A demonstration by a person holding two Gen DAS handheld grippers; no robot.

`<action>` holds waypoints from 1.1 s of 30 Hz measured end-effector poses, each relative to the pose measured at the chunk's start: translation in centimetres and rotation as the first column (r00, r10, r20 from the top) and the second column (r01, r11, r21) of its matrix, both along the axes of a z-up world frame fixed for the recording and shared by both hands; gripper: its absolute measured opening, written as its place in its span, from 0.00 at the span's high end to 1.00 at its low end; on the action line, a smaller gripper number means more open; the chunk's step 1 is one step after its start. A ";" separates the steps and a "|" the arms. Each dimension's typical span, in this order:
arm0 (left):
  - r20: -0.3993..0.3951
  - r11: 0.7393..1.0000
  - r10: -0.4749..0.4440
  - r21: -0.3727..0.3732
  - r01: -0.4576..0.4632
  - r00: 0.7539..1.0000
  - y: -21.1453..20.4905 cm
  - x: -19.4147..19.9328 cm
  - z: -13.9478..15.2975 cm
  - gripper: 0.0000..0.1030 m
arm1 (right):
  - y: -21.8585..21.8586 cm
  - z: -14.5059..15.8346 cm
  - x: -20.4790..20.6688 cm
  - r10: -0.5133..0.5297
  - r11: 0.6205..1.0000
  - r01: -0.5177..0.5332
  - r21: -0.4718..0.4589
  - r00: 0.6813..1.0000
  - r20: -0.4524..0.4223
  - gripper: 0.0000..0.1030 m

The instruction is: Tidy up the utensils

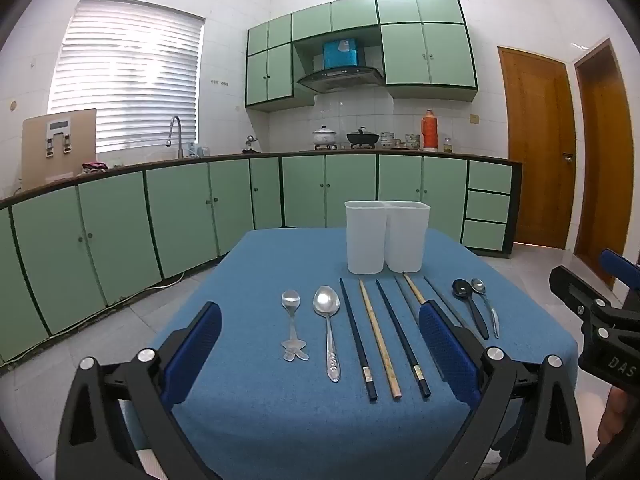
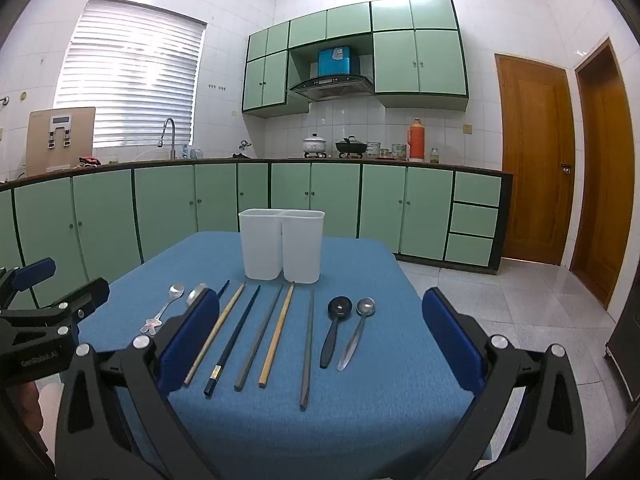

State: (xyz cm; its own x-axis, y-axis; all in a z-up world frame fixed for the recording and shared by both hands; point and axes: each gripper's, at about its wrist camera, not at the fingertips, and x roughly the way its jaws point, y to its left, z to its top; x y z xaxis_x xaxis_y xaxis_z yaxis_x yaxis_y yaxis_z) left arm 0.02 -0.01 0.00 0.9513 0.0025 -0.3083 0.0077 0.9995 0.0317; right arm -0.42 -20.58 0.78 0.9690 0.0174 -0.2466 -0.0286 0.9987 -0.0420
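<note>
Start of sorting: nothing is held. The left gripper [image 1: 320, 344] and right gripper [image 2: 320, 344] both hover spread wide above the near edge of the blue table [image 1: 280, 420], tilted slightly down.

Utensils lie in a row, handles toward the grippers: small spoon [image 1: 293, 326] and large spoon [image 1: 328, 328] on the left, six chopsticks [image 2: 276, 334] in the middle, black spoon [image 2: 335, 330] and slim spoon [image 2: 358, 330] on the right. The white two-compartment holder [image 2: 282, 246] stands empty just beyond the tips.

Advice for the first pick: descend on one utensil only, pads astride its shaft near mid-length, since neighbours lie close. Thin flat metal probably slips, so close fully before lifting. Keeping spoons to one compartment and chopsticks to the other seems the aim.
</note>
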 end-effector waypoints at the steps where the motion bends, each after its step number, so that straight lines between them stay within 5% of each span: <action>1: 0.000 1.000 0.000 -0.002 0.000 1.000 0.0 0.0 0.0 0.06 | 0.0 0.0 0.0 0.000 1.000 0.000 0.000 1.000 -0.001 0.05; 33: 0.011 1.000 0.013 -0.006 -0.013 1.000 1.2 0.5 0.0 0.06 | 0.0 -0.1 0.1 0.000 1.000 0.000 0.000 1.000 0.002 0.05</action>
State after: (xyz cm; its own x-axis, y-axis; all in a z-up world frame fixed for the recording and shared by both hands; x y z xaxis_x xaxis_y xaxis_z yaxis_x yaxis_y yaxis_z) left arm 0.51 1.16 0.05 0.9545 0.0133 -0.2979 -0.0059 0.9997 0.0257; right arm -0.36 -20.62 0.70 0.9694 0.0177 -0.2450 -0.0288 0.9987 -0.0419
